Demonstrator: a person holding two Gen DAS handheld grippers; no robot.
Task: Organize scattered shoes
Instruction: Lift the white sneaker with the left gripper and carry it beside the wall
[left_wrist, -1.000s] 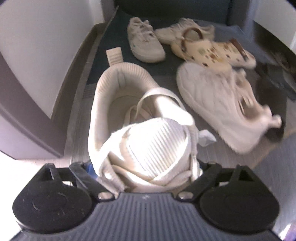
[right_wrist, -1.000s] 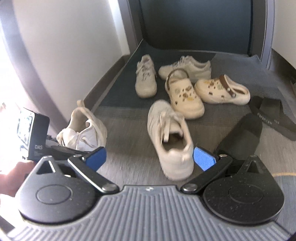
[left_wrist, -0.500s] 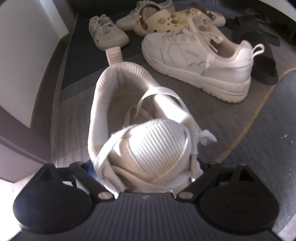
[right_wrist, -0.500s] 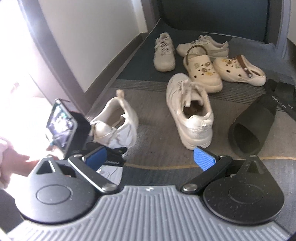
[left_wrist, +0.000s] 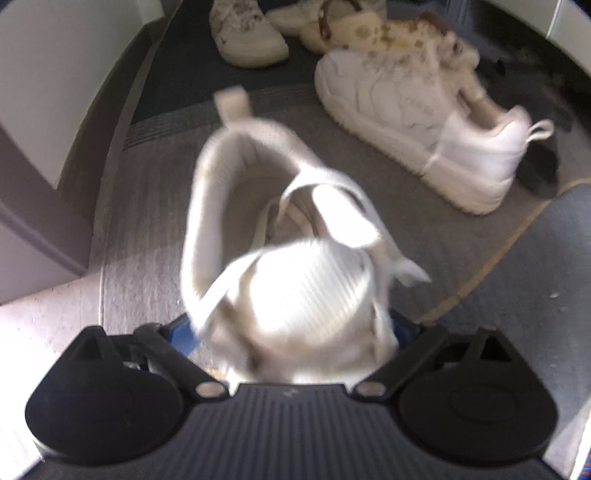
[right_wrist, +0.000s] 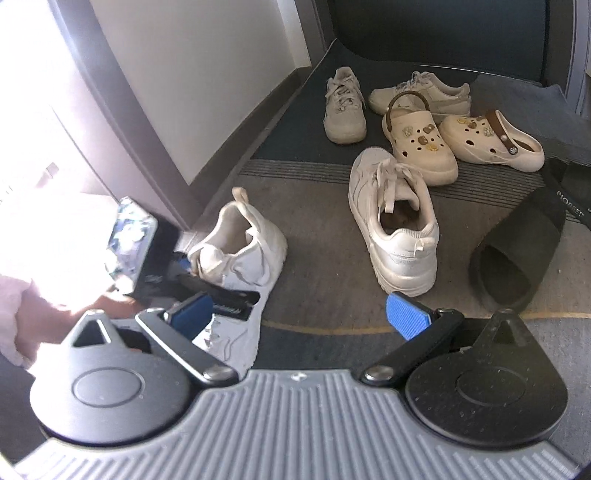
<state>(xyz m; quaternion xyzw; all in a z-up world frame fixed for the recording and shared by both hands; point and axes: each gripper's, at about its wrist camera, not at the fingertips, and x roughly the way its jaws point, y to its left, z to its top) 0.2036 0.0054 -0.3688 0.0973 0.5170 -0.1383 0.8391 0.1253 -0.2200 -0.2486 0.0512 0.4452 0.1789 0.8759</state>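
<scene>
A white high-top sneaker sits between the jaws of my left gripper, heel pointing away. The jaws are opening, and the blue left pad shows clear of the shoe's side. In the right wrist view this sneaker rests on the carpet with its toe in the left gripper, which a hand holds. Its white mate stands a shoe's width to the right. My right gripper hovers open above the floor, nothing between its blue pads.
Two cream clogs and two beige sneakers lie on the dark mat beyond. A black slide lies at right. A white wall runs along the left.
The left gripper came down with the high-top sneaker, which now rests on the carpet near its mate. More of the left blue pad shows beside the shoe. The right gripper barely shifted.
</scene>
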